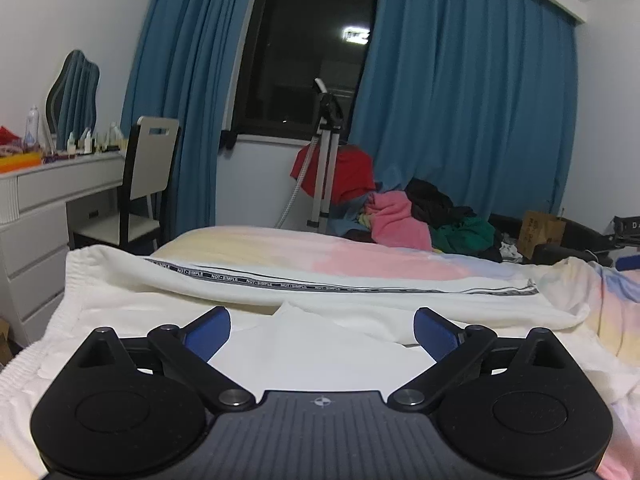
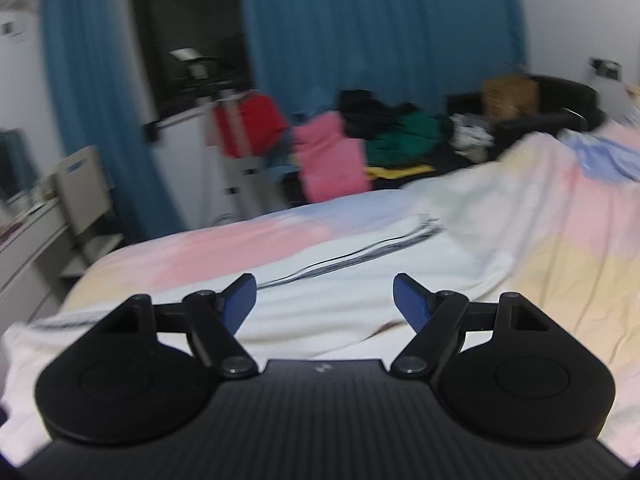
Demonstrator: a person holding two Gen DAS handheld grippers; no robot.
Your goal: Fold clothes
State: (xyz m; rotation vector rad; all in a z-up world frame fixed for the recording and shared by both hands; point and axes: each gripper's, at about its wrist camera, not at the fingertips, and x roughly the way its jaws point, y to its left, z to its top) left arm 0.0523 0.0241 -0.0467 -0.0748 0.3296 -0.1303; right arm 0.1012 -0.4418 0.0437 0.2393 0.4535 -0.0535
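White trousers (image 1: 328, 292) with a black lettered side stripe lie spread across the pastel bed cover (image 1: 280, 246); the elastic waistband is at the left. My left gripper (image 1: 322, 332) is open and empty, low over the trousers near the waist end. In the blurred right wrist view the same white trousers (image 2: 340, 280) lie on the bed. My right gripper (image 2: 325, 300) is open and empty just above them.
A heap of clothes (image 1: 404, 216), pink, red, green and black, sits beyond the bed's far edge by the blue curtains (image 1: 460, 100). A tripod (image 1: 326, 152) stands at the window. A white dresser (image 1: 44, 208) and chair (image 1: 144, 184) are at the left.
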